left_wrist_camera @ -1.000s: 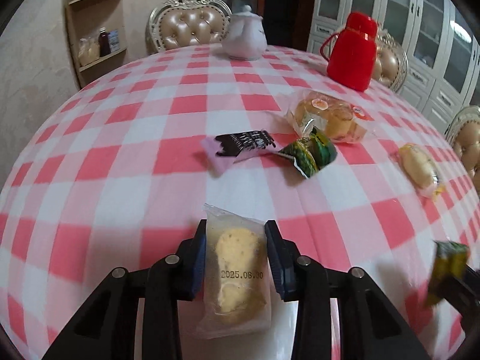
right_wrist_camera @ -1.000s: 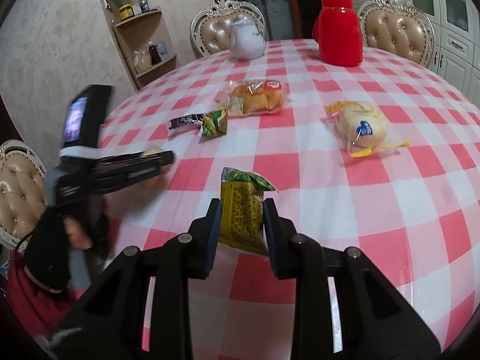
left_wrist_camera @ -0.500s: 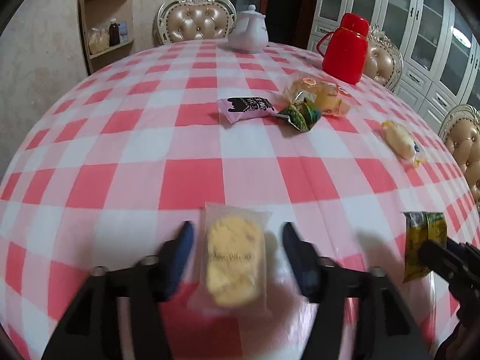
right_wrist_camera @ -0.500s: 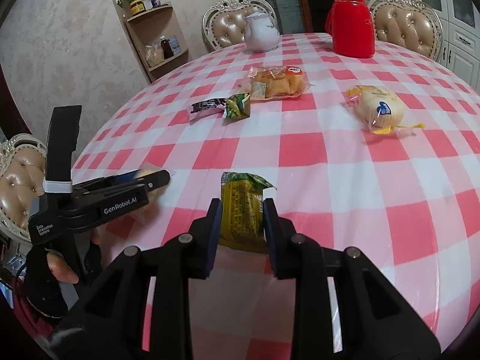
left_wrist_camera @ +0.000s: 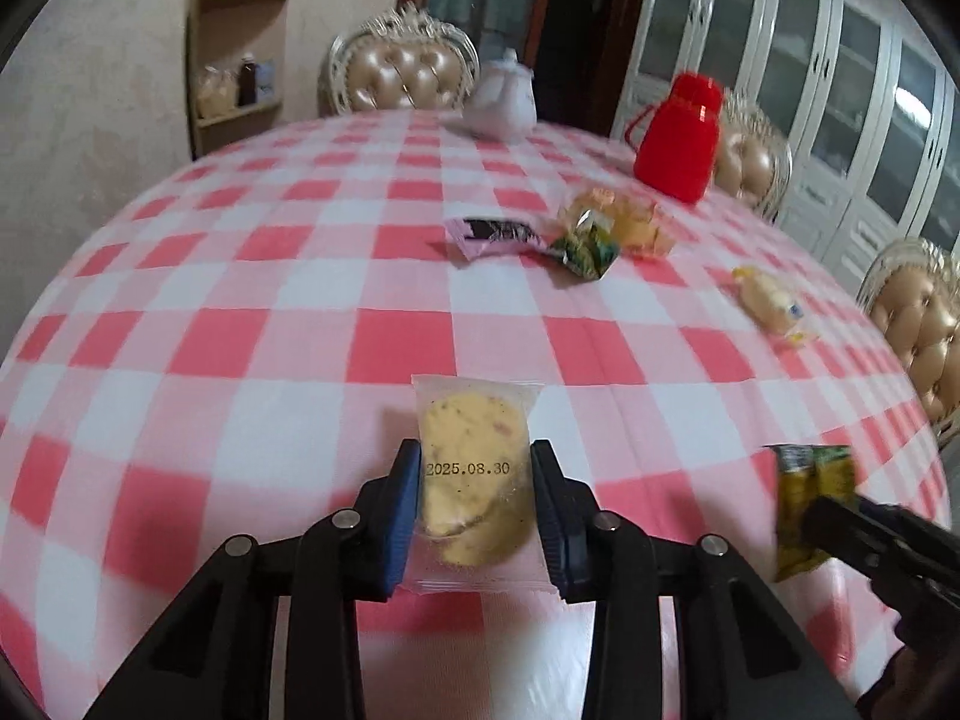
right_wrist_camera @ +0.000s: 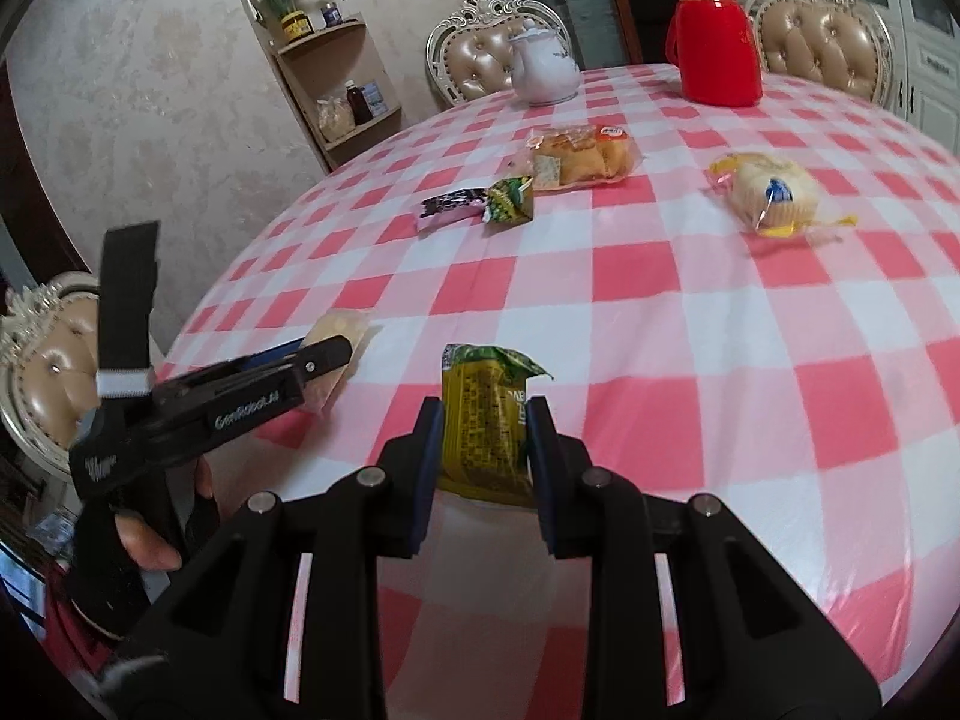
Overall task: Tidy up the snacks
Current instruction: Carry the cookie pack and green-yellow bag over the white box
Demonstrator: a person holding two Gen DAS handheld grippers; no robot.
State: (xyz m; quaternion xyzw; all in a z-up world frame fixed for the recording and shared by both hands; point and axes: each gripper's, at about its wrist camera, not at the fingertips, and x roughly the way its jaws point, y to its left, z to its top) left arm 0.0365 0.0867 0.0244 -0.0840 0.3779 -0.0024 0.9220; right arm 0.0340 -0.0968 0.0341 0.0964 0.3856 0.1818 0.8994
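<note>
A clear packet with a yellow cookie (left_wrist_camera: 468, 420) sits between the blue pads of my left gripper (left_wrist_camera: 477, 456), whose jaws are closing and press its sides just above the checked tablecloth (left_wrist_camera: 300, 336). My right gripper (right_wrist_camera: 485, 420) is shut on a green snack packet (right_wrist_camera: 486, 396), held upright. The left wrist view shows that green packet (left_wrist_camera: 810, 498) at the lower right. The left gripper (right_wrist_camera: 336, 354) shows from the side in the right wrist view. Farther back lie a pink and black packet (right_wrist_camera: 453, 207), a second green packet (right_wrist_camera: 510, 201), a bag of small breads (right_wrist_camera: 579, 156) and a wrapped bun (right_wrist_camera: 768, 192).
A white teapot (right_wrist_camera: 543, 69) and a red thermos jug (right_wrist_camera: 714, 36) stand at the far side of the round table. Padded chairs (right_wrist_camera: 480, 66) ring it, and a corner shelf (right_wrist_camera: 336, 90) is on the left wall. A gloved hand (right_wrist_camera: 138, 540) holds the left gripper.
The left jaws opened wide around the cookie packet half a second ago and have closed on it again. Both grippers have drawn back toward the near table edge; the right keeps its green packet.
</note>
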